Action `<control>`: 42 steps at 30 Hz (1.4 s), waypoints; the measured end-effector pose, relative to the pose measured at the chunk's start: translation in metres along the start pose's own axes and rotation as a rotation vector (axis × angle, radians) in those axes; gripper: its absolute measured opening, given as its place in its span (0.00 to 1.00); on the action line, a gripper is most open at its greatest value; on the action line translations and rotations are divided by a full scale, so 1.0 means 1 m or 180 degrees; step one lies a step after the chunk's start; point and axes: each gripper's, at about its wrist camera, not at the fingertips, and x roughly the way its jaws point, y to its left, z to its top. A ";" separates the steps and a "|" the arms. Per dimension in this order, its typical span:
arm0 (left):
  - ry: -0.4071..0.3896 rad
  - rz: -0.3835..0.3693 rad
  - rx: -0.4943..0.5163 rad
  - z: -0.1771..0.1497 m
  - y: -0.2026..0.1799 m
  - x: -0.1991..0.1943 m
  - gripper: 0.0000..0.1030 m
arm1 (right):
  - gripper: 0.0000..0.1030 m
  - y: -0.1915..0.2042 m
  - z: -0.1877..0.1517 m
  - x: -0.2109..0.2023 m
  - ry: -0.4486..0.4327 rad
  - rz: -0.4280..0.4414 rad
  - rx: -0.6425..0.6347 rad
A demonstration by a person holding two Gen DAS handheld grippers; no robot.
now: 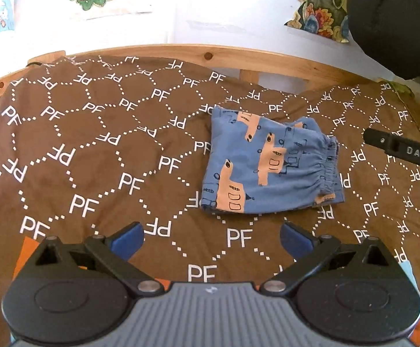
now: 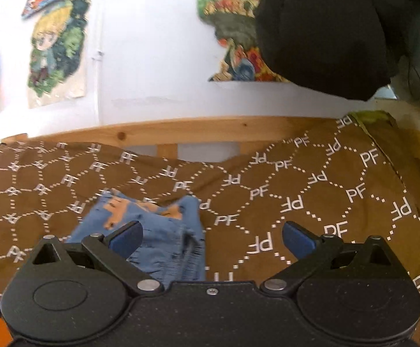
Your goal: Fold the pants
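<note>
Small blue pants [image 1: 267,162] with orange prints lie folded into a compact square on the brown patterned cover, elastic waistband toward the right. My left gripper [image 1: 211,235] is open, hovering near the pants' front edge with nothing between its blue fingers. In the right wrist view the same pants [image 2: 152,228] lie under and left of my right gripper [image 2: 211,235], which is open and empty; its left finger [image 2: 126,238] is over the cloth. The right gripper's black body [image 1: 403,149] shows at the right edge of the left wrist view.
A brown cover [image 1: 94,150] printed with white "PF" letters spreads over the bed. A wooden rail [image 1: 210,55] borders the far side, with a white wall and colourful posters [image 2: 56,46] behind. A dark garment [image 2: 325,29] hangs at upper right.
</note>
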 end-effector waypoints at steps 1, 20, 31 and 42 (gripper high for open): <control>-0.0032 0.0006 0.0019 0.000 0.000 -0.003 1.00 | 0.99 0.002 -0.002 -0.006 -0.0010 -0.0011 0.0013; -0.0401 -0.0094 0.0209 -0.007 -0.006 -0.033 1.00 | 0.99 0.012 -0.030 -0.102 -0.0090 0.0032 0.0005; -0.0234 -0.0102 0.0125 -0.024 -0.004 -0.011 1.00 | 0.99 0.011 -0.044 -0.107 -0.0106 0.0017 0.0155; -0.0149 -0.0091 0.0118 -0.031 -0.002 -0.005 1.00 | 0.99 0.012 -0.055 -0.095 0.0067 0.0054 0.0155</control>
